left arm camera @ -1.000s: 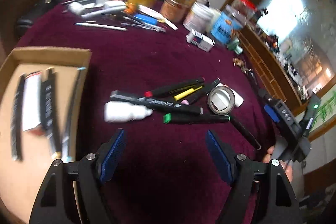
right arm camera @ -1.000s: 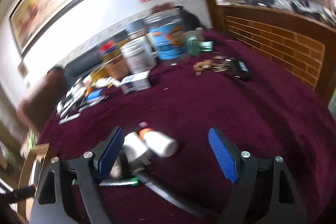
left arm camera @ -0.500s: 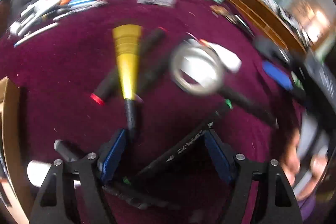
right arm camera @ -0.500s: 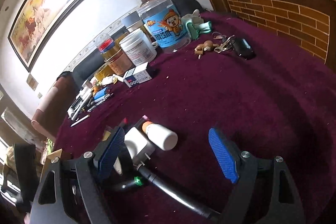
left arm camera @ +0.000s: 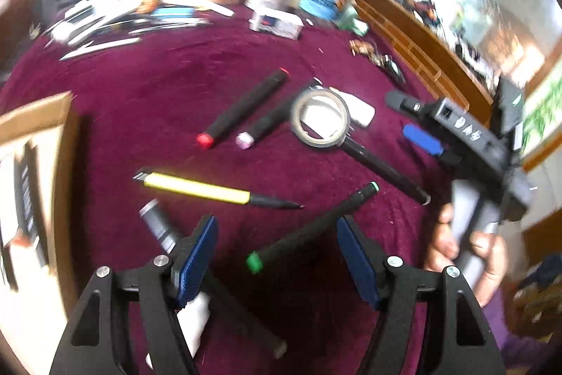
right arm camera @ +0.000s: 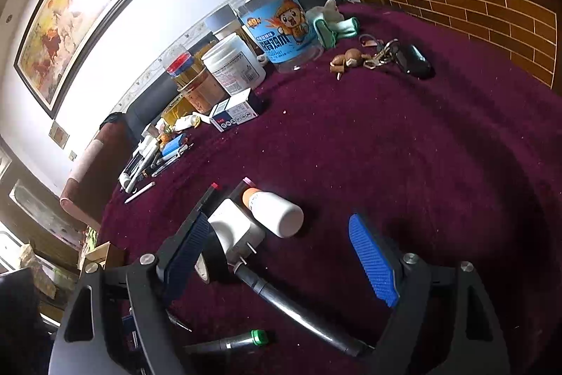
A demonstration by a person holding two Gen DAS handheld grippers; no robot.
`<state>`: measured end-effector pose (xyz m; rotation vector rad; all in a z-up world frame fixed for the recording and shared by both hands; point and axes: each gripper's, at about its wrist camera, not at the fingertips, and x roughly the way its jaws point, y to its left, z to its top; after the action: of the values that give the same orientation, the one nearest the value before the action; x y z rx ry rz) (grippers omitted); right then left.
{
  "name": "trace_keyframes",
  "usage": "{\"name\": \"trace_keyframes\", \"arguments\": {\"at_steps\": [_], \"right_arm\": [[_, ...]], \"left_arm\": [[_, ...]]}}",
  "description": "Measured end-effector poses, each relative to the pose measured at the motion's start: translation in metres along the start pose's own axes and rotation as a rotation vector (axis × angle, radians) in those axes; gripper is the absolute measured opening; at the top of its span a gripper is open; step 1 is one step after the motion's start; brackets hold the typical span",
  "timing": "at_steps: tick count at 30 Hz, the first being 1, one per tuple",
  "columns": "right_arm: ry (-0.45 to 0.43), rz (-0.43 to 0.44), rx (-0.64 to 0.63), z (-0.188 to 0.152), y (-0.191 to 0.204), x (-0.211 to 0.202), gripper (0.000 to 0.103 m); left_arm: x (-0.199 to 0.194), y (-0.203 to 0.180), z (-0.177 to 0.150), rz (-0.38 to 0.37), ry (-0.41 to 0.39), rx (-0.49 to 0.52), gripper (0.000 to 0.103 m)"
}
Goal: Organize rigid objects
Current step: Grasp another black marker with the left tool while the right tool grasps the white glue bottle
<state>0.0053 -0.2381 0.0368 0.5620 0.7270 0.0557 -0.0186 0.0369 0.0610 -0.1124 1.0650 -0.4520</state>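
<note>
My left gripper [left arm camera: 277,255] is open, low over the maroon cloth, with a green-capped black marker [left arm camera: 309,232] lying slanted between its fingers, not gripped. A yellow pen [left arm camera: 203,188], a red-capped marker [left arm camera: 242,109], a pink-capped marker [left arm camera: 267,125], a tape roll [left arm camera: 320,118] and a long black pen [left arm camera: 383,169] lie beyond. My right gripper [right arm camera: 281,252] is open and empty; a white bottle with an orange cap [right arm camera: 275,211], a white plug adapter [right arm camera: 235,231] and the black pen [right arm camera: 298,311] lie between its fingers.
A cardboard box [left arm camera: 31,185] holding markers sits at the left. Jars [right arm camera: 277,20], a small white carton [right arm camera: 233,113], keys [right arm camera: 397,55] and a pile of pens [right arm camera: 151,160] crowd the far side. The right gripper's body [left arm camera: 474,143] is at the left view's right.
My left gripper swung over the markers and now straddles the green-capped one. The markers have scattered apart and the yellow pen lies loose. The right gripper moved little.
</note>
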Motion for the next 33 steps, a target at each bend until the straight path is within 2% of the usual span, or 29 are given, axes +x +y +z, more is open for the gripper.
{"name": "trace_keyframes", "arguments": {"at_steps": [2,6,7,11,13,15,17,18,19,20,21,24,27,31,33], "right_arm": [[0.004,-0.002,-0.004,0.0,0.001,0.001,0.082],[0.013,-0.011,-0.021,-0.003,0.005,0.003,0.082],[0.015,-0.011,-0.022,-0.003,0.005,0.003,0.082],[0.013,-0.025,-0.033,-0.004,0.006,0.003,0.082],[0.012,-0.034,-0.035,-0.005,0.006,0.003,0.082],[0.016,-0.036,-0.032,-0.005,0.005,0.004,0.082],[0.025,-0.034,-0.029,-0.005,0.005,0.006,0.082],[0.027,-0.036,-0.033,-0.005,0.005,0.007,0.082],[0.029,-0.038,-0.039,-0.005,0.006,0.008,0.082],[0.029,-0.039,-0.042,-0.005,0.006,0.008,0.082],[0.029,-0.041,-0.046,-0.005,0.007,0.009,0.082],[0.031,-0.049,-0.054,-0.006,0.008,0.01,0.082],[0.031,-0.04,-0.065,-0.007,0.009,0.011,0.082],[0.018,-0.038,-0.119,-0.009,0.019,0.011,0.082],[0.019,-0.015,-0.14,-0.011,0.024,0.01,0.082]], "left_arm": [[-0.016,0.009,-0.014,0.008,-0.013,-0.033,0.074],[-0.02,0.016,-0.033,0.119,-0.005,-0.039,0.074],[-0.016,0.019,-0.035,0.131,0.006,-0.054,0.075],[0.008,0.027,-0.029,0.1,0.034,-0.141,0.074],[0.023,0.024,-0.027,0.123,0.037,-0.14,0.074],[0.032,0.014,-0.027,0.168,0.015,-0.087,0.074],[0.039,-0.004,-0.029,0.233,-0.011,0.009,0.055],[0.04,-0.008,-0.03,0.248,-0.016,0.034,0.028],[0.04,-0.009,-0.03,0.242,-0.018,0.039,0.016],[0.039,-0.005,-0.029,0.214,-0.016,0.02,0.014],[0.036,0.002,-0.029,0.18,-0.018,-0.012,0.014],[0.023,0.014,-0.031,0.156,-0.057,-0.051,0.014],[-0.012,0.016,-0.035,0.075,-0.161,-0.066,0.014],[-0.057,0.019,-0.043,0.024,-0.269,-0.079,0.014],[-0.072,0.025,-0.048,-0.002,-0.298,-0.096,0.014]]}}
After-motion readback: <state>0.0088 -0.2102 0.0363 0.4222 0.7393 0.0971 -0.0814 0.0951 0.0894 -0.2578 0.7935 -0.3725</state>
